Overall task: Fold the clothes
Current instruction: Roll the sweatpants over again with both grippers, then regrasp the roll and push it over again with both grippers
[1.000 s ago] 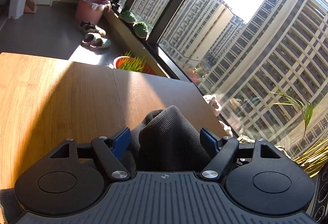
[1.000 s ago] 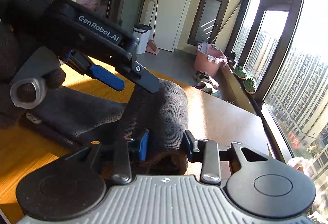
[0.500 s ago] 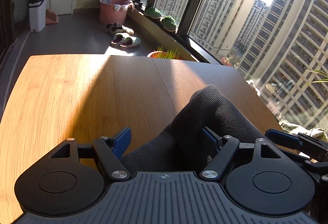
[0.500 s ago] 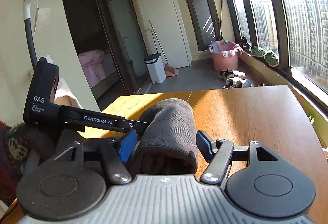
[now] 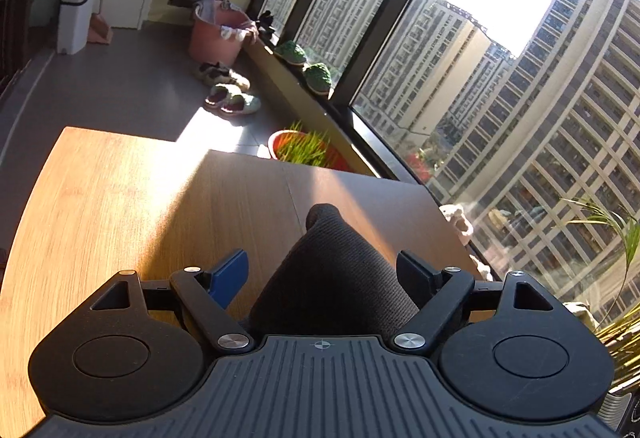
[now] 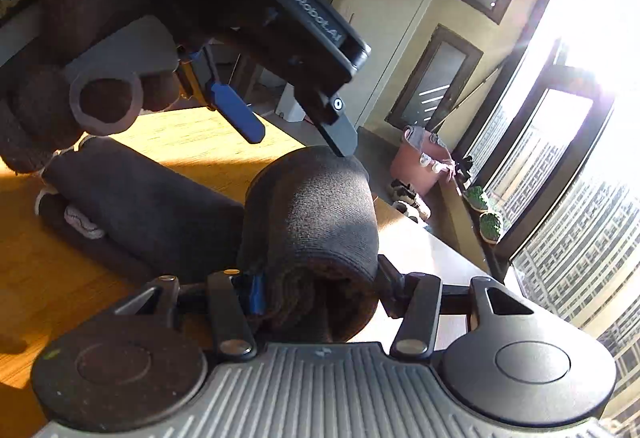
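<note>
A dark knit garment point(image 6: 312, 222) is rolled into a thick bundle on the wooden table point(image 5: 100, 205), with its longer part stretched out flat toward the left in the right wrist view. One end of the roll is seen between the 2 fingers of the right gripper point(image 6: 318, 294); the jaws are closing, and both pads are already pressed against the fabric. In the left wrist view the garment point(image 5: 332, 270) is raised in a hump between the fingers of the left gripper point(image 5: 320, 274), whose jaws are opening wide; a gap is seen between the blue left pad and the cloth, so nothing is pinched there. The left gripper is also seen from the right wrist camera point(image 6: 296, 133), held above the roll by a gloved hand point(image 6: 60, 49).

On the floor by the window a pink bucket point(image 5: 218, 37) is filled with bunched cloth, some of it draped over the rim. A white bin point(image 5: 76, 17) with a dark lid is shut, so its contents cannot be told. A red pot point(image 5: 280, 143) is filled with green grass.
</note>
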A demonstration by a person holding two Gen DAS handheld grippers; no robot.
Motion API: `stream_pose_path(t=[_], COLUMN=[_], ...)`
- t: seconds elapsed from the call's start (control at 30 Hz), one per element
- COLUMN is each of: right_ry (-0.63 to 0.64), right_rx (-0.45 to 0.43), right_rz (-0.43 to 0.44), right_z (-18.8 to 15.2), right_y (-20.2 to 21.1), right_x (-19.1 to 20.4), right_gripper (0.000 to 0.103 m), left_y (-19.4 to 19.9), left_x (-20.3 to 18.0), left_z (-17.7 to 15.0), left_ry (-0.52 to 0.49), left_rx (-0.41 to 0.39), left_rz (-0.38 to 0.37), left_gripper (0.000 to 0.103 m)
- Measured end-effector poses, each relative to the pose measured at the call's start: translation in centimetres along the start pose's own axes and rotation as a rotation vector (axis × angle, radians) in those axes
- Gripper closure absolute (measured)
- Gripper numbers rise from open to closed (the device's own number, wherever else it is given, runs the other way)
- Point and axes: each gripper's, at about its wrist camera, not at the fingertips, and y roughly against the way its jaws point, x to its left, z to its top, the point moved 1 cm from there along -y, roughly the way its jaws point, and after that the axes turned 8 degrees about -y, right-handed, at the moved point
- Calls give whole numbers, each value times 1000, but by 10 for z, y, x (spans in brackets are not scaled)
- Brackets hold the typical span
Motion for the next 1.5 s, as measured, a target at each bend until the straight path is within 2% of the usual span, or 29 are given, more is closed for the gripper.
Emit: stream_pose_path(t=[0.07, 0.13, 0.17, 0.2, 0.23, 0.33, 0.4, 0.47, 0.57, 0.6, 0.63, 0.7, 0.8, 0.93, 1.0, 1.07, 1.1, 1.13, 1.23, 1.27, 1.37, 1.4, 1.43, 1.5], right_ry=[147, 170, 125, 50, -52, -362, -495, -587, -648, -650, -636, -520, -261, 76, 146, 72, -11, -109, -438, -534, -669, -698, -740, -809], right_rx=[-25, -35, -37, -40, -40, -37, -28, -1, 18, 14, 10, 10, 0, -32, -39, -41, -40, -35, -1, 15, 80, 107, 132, 156], right_rz=[-40, -25, 18, 80, 145, 308, 343, 356, 359, 350, 335, 272, 205, 117, 117, 217, 297, 380, 535, 569, 573, 587, 622, 675], right_z=[4, 5, 5, 6, 6, 7, 6, 4, 1, 1, 1, 8, 26, 36, 38, 42, 44, 47, 43, 41, 31, 27, 22, 14], right_y=[1, 3, 5, 8, 8, 7, 0, -13, -28, -29, -29, -20, -8, -4, -4, -1, 2, 3, -6, -12, -43, -54, -62, -71], right_x=[22, 28, 23, 14, 0, -39, -54, -60, -60, -60, -57, -41, -2, 55, 69, 57, 45, 30, -19, -33, -50, -51, -48, -42], right_gripper=[50, 47, 46, 41, 35, 28, 24, 15, 14, 18, 27, 38, 38, 38, 35, 28, 22, 17, 14, 14, 12, 7, 6, 10], left_y=[-1, 1, 3, 5, 7, 13, 15, 16, 22, 26, 31, 42, 53, 55, 56, 58, 59, 61, 66, 68, 70, 70, 70, 69], left_x=[-5, -6, -5, -5, -5, -6, -4, -1, 7, 12, 20, 35, 51, 57, 60, 67, 70, 73, 82, 85, 93, 94, 95, 95], left_z=[-5, -10, -13, -17, -20, -24, -24, -25, -27, -27, -26, -23, -23, -31, -36, -42, -45, -48, -53, -54, -56, -57, -59, -60], left_ry=[-46, -72, -75, -86, -100, -122, -117, -105, -76, -51, -23, 29, 78, 48, 23, 15, 20, 20, 28, 36, 66, 75, 82, 89], left_rx=[3, 2, 3, 3, 2, 0, -2, -1, -2, -7, -16, -35, -44, -23, -13, -2, 3, 7, 15, 18, 31, 34, 35, 31], left_rz=[41, 64, 67, 72, 77, 87, 86, 78, 61, 53, 45, 31, 18, 50, 71, 72, 74, 80, 92, 93, 87, 84, 82, 79], left_gripper=[16, 16, 16, 16, 16, 16, 16, 16, 15, 16, 18, 17, 15, 14, 13, 12, 12, 12, 11, 11, 11, 11, 10, 10])
